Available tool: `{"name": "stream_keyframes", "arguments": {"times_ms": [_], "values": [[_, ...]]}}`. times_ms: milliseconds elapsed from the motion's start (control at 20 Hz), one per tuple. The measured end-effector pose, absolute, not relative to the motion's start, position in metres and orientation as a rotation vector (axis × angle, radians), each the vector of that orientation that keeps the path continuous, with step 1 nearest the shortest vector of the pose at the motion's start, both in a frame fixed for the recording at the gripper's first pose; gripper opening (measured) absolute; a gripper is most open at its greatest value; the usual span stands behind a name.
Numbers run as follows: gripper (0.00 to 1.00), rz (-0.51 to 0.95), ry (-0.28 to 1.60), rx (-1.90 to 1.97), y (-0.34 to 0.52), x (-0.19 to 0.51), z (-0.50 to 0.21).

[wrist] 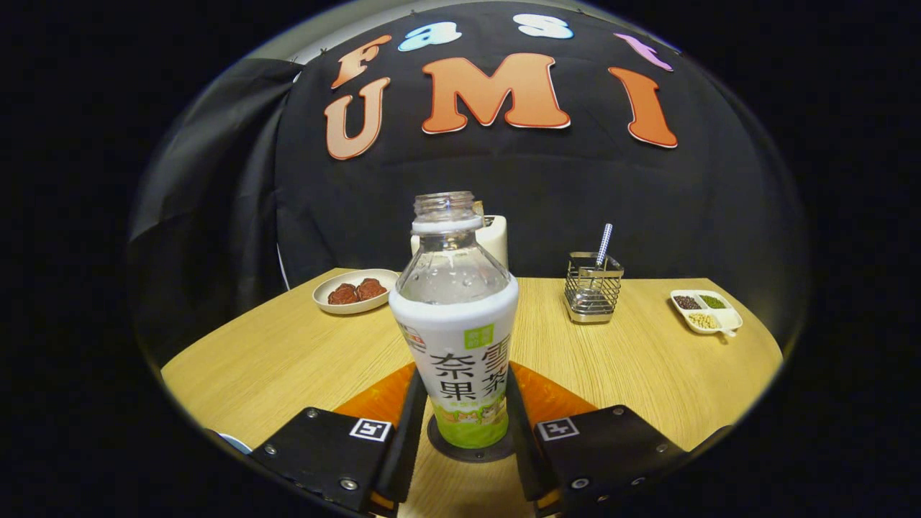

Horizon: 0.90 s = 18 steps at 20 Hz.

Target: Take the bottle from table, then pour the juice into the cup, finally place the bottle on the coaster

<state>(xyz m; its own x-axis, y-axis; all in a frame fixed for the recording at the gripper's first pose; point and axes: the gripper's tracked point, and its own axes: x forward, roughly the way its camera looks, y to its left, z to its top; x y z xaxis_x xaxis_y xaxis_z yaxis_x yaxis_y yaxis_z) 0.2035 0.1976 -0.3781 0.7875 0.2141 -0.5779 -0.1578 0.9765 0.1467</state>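
Observation:
An uncapped clear bottle (458, 324) with a white and green label stands upright on a dark round coaster (496, 453). It looks empty apart from droplets inside. My gripper (465, 381) is shut on the bottle: both black fingers (411, 410) press against the label's lower sides. A white cup (495, 241) stands on the table beyond the bottle, mostly hidden behind it.
An orange mat (374, 399) lies under the fingers on the wooden table (273, 352). Beyond on the left is a white plate with red-brown pieces (356, 291). On the right are a wire holder with a straw (593, 291) and a divided dish of beans (705, 311).

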Motion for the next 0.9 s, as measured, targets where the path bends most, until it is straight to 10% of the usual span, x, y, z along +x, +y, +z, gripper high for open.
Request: {"name": "stream_keyframes", "arguments": {"times_ms": [550, 900], "values": [[0.94, 0.231, 0.594, -0.008, 0.190, 0.179, -0.337], [0.97, 0.193, 0.411, 0.044, 0.161, 0.135, -0.224]]}}
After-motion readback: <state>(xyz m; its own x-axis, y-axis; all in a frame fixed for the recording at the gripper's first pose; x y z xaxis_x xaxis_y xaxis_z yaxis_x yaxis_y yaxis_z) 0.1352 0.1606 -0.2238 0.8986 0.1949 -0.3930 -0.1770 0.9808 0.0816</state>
